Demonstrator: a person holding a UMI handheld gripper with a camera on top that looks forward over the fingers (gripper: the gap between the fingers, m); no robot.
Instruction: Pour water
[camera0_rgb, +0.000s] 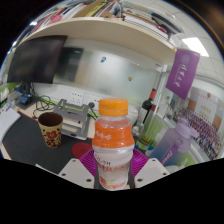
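Note:
A small plastic bottle (112, 142) with an orange cap and a white and orange label stands upright between my fingers. Both magenta pads (83, 153) press on its sides, so my gripper (112, 165) is shut on it. The bottle looks lifted, with the table lower behind it. A patterned paper cup (50, 128) with a dark inside stands on the dark table (28, 148), ahead and to the left of the bottle.
A grey rack or machine (74, 112) sits behind the cup. A red and black object (150, 105) stands at the back right. A purple banner (182, 72) hangs on the right, and shelves (100, 30) run overhead.

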